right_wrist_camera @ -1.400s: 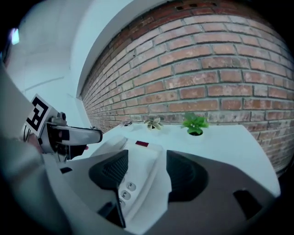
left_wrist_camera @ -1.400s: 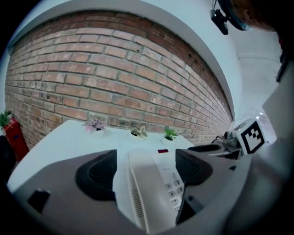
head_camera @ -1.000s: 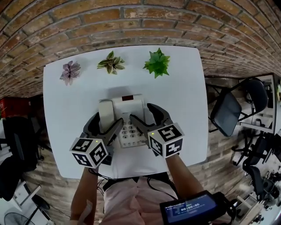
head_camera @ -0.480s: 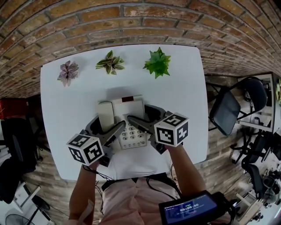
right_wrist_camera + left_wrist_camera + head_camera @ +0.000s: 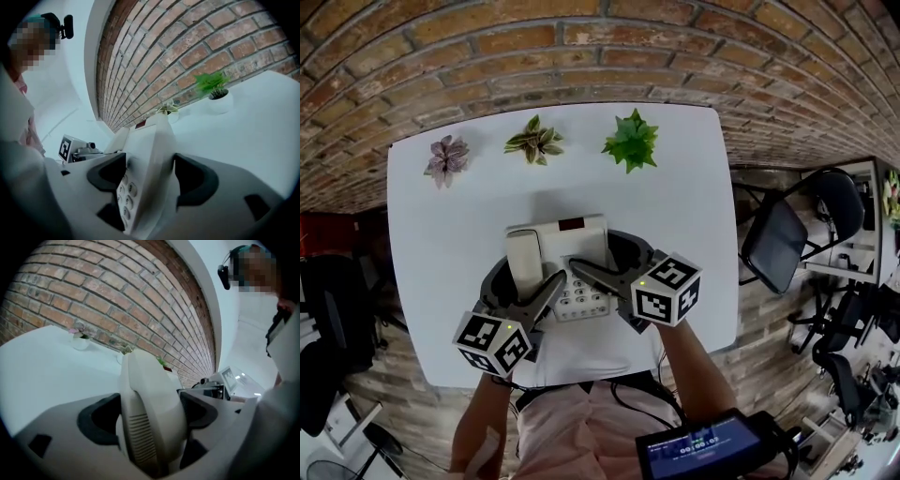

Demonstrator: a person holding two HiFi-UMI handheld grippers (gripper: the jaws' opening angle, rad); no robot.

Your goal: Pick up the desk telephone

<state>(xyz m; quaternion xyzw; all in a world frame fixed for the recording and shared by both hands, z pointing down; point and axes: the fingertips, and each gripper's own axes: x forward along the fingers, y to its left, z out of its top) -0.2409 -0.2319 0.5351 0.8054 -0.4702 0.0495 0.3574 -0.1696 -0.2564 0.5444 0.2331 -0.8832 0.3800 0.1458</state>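
The white desk telephone lies near the table's front edge, its handset on the left of the body and its keypad on the right. My left gripper is shut across the handset, with both dark pads against its sides. Over the keypad side of the telephone, my right gripper has the body between its pads. They touch it on both sides while the jaws are opening slightly. I cannot tell if the telephone is off the table.
The white table stands against a brick wall. Three small potted plants line its far edge: purple, variegated and green. A dark chair stands to the right. A device with a screen hangs at my waist.
The right gripper has rolled, so its marker cube sits higher and tilted. The left gripper has shifted a little. Both stay closed around the telephone, which has barely moved.
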